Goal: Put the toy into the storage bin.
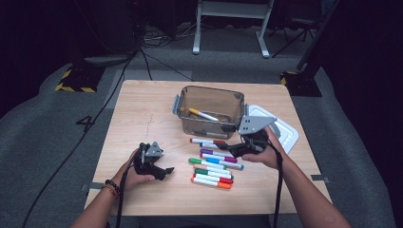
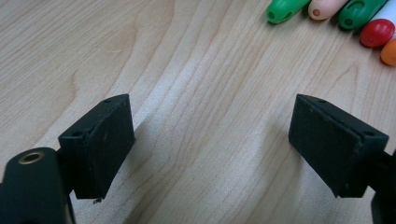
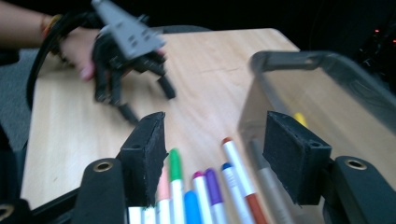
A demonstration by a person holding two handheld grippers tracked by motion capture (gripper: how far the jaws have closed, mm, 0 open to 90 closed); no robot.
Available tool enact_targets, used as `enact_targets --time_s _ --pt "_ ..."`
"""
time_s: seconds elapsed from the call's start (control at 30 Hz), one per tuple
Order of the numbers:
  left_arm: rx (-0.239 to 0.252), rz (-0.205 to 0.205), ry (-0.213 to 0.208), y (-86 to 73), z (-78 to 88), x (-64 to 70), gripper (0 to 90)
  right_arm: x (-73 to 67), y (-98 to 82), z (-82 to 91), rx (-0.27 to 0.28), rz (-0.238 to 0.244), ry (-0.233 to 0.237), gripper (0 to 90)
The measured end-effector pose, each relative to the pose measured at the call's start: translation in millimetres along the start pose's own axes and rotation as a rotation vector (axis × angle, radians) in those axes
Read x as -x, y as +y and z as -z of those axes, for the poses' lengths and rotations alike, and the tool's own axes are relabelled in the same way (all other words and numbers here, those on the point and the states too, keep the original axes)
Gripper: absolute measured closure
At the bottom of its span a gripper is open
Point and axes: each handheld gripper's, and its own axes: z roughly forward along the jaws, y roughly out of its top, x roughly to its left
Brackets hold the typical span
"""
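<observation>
From above, a yellow-capped marker lies in the clear bin. The right gripper hangs half-open and empty over the markers; the left gripper gapes wide over bare worktop.

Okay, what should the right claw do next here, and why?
Probably lower the right claw onto the nearest marker and close. Its jaws stand open and empty above the row beside the clear bin, which already holds a yellow-capped marker, so sorting seems underway.

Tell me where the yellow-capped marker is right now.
In the high view the yellow-capped marker lies inside the clear plastic bin at the table's far middle, left of the white lid and beyond the row of markers on the table.
</observation>
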Motion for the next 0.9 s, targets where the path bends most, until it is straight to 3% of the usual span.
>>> enact_targets --time_s 0.1,0.2,0.4,0.57,0.9 --pt "0.000 0.000 0.000 0.0 0.0 0.0 14.6 -16.6 -15.1 -4.0 -0.008 -0.001 0.041 40.2" --pt "0.000 0.000 0.000 0.0 0.0 0.0 14.6 -35.4 -33.7 -9.7 -0.050 0.026 0.072 40.4" --pt "0.000 0.000 0.000 0.0 0.0 0.0 14.6 -62.3 -73.3 -19.5 -0.107 -0.010 0.138 41.3" --pt "0.000 0.000 0.000 0.0 0.0 0.0 14.6 -72.2 -96.3 -28.0 -0.164 -0.032 0.165 41.9" --pt "0.000 0.000 0.000 0.0 0.0 0.0 14.6 -77.0 -114.9 -38.1 -0.212 -0.057 0.187 42.0"
